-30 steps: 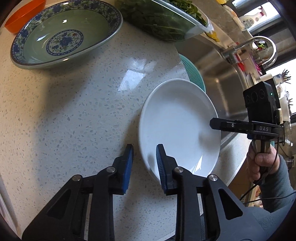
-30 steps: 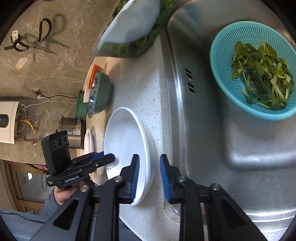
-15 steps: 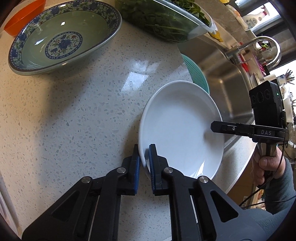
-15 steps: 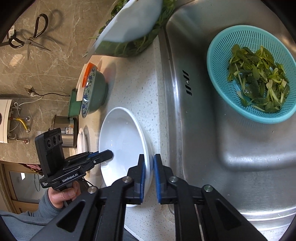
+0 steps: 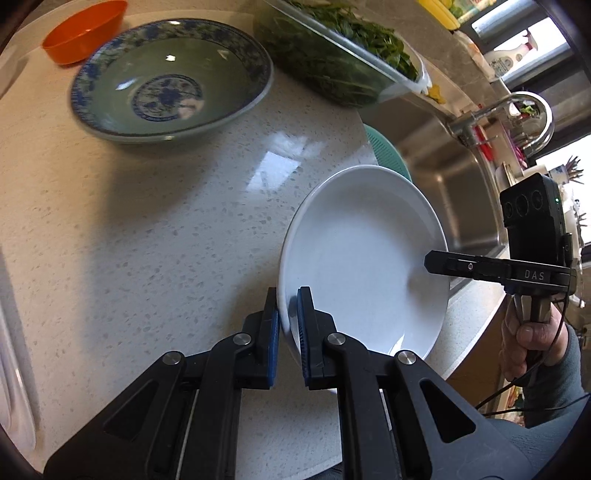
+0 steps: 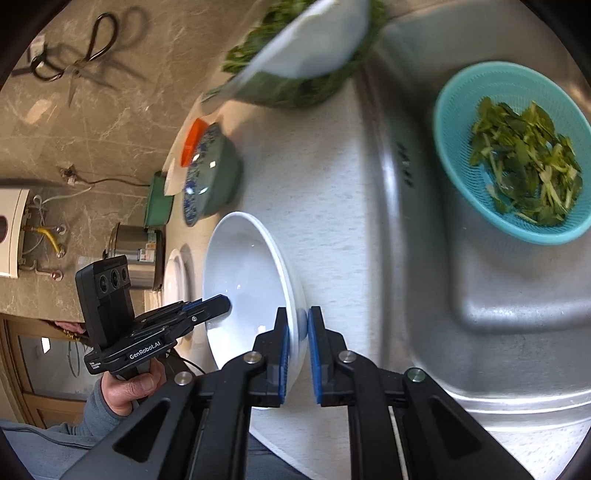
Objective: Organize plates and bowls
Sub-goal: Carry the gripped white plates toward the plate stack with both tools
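You pinch the white plate [image 5: 364, 258] by opposite rims, left gripper [image 5: 287, 325] and right gripper [image 6: 296, 345] both clamped tight, at the counter [image 5: 147, 221] edge beside the sink [image 6: 480, 295]; apparently just clear, so raise both hands evenly.

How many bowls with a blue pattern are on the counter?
1: the blue-patterned green bowl stands on the counter beside the orange bowl, apart from the held white plate. Others may be hidden.

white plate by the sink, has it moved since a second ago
Yes. The round white ceramic plate, clamped at opposite rims by the left gripper and right gripper, now covers more of the teal plastic colander behind it, apparently lifted off the speckled countertop.
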`<move>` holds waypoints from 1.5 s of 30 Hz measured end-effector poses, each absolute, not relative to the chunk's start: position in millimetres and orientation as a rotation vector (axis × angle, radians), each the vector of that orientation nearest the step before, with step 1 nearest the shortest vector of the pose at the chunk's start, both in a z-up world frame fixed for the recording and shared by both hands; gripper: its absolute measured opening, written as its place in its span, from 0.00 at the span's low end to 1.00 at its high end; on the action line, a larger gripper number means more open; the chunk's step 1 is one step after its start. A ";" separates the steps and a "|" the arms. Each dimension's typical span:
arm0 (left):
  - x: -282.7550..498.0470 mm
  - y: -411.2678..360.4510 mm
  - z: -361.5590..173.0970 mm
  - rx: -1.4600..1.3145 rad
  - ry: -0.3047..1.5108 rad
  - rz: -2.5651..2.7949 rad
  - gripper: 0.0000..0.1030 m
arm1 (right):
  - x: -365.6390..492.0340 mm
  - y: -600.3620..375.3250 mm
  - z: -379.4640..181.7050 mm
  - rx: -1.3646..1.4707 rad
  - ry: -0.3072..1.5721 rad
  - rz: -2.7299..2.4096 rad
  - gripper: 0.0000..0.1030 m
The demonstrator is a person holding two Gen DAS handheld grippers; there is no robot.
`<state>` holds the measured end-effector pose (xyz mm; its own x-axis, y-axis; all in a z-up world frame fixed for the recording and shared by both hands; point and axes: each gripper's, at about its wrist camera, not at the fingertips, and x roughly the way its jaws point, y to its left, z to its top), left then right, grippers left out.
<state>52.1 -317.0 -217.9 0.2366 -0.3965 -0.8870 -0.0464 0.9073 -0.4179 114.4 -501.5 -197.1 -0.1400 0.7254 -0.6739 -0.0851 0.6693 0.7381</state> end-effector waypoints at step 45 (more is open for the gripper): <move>-125.8 87.2 -199.7 -0.517 1.208 0.062 0.08 | 57.5 -104.1 -187.1 0.226 1.669 1.015 0.14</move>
